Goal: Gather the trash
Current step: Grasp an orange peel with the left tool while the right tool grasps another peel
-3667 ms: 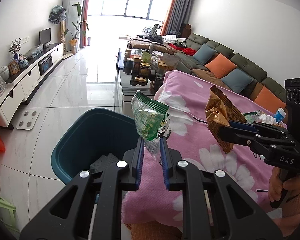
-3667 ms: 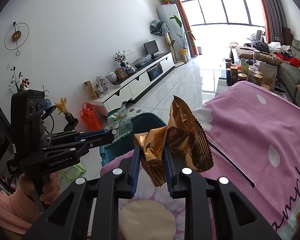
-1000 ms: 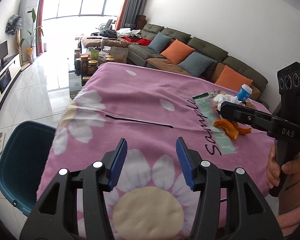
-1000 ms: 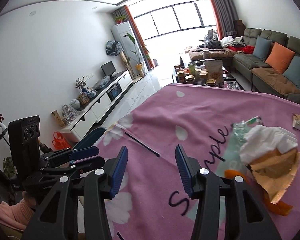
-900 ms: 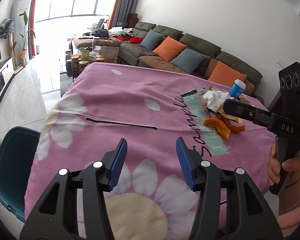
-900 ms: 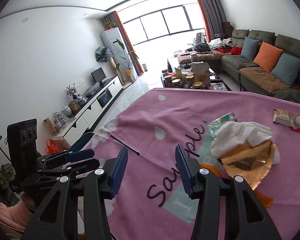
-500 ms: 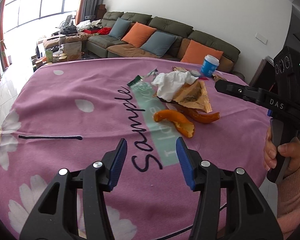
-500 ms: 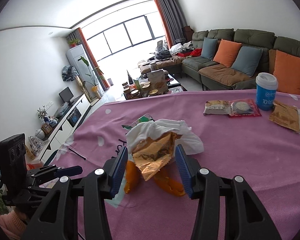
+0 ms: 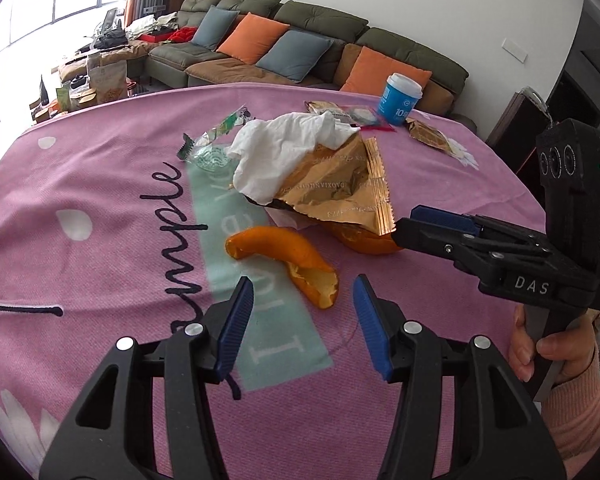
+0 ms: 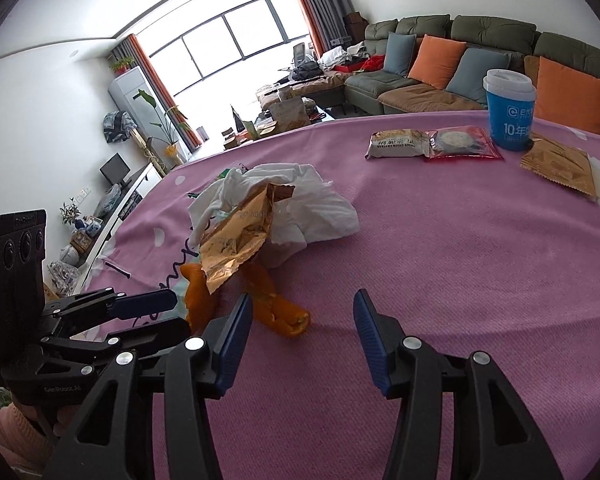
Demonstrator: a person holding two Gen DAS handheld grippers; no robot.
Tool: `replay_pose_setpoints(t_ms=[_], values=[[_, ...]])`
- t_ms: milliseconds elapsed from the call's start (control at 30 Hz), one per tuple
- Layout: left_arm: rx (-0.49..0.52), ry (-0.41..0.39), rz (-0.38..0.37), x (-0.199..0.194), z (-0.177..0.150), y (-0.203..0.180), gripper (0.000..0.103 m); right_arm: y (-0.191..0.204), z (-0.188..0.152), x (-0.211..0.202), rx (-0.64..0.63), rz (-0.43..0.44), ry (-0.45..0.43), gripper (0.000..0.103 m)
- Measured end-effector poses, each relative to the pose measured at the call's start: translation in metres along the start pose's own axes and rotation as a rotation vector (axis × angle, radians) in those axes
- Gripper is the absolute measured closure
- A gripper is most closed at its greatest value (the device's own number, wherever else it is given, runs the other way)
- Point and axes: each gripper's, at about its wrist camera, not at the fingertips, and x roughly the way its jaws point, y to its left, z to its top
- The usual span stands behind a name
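Both hand-held grippers, left point(image 9: 302, 322) and right point(image 10: 300, 330), gape empty; orange peel point(image 9: 286, 254) just ahead curls, may squirt sideways from closing jaws.

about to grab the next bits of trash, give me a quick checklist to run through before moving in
1. Left tool open and empty: ok.
2. Right tool open and empty: ok; its jaws have just been opening.
3. Near orange peel lies free on the pink cloth, ahead of the left tool: ok.
4. Second peel clear for the right tool: not ok, the gold wrapper overlaps its far end.
5. Tissue apart from the wrapper: not ok, it lies on it.
6. Bin within reach: cannot tell, out of view.
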Motion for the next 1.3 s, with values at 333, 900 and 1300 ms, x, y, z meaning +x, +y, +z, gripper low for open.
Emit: replay_pose_setpoints(t_ms=[333,900,1300], values=[[-0.024,0.033,-0.004,0.012,0.004,0.005,0.071,0.012,-0.004,0.007,-0.049,0.017,0.054,0.075],[-0.037,-0.035,0.007,-0.032,-0.015,0.021,0.090,0.027,-0.015,-0.011,-0.076,0.104,0.063,0.087],[-0.050,-0.100,0.072,-0.091,-0.045,0.045,0.090,0.064,-0.020,-0.013,-0.117,0.203,0.063,0.087]])
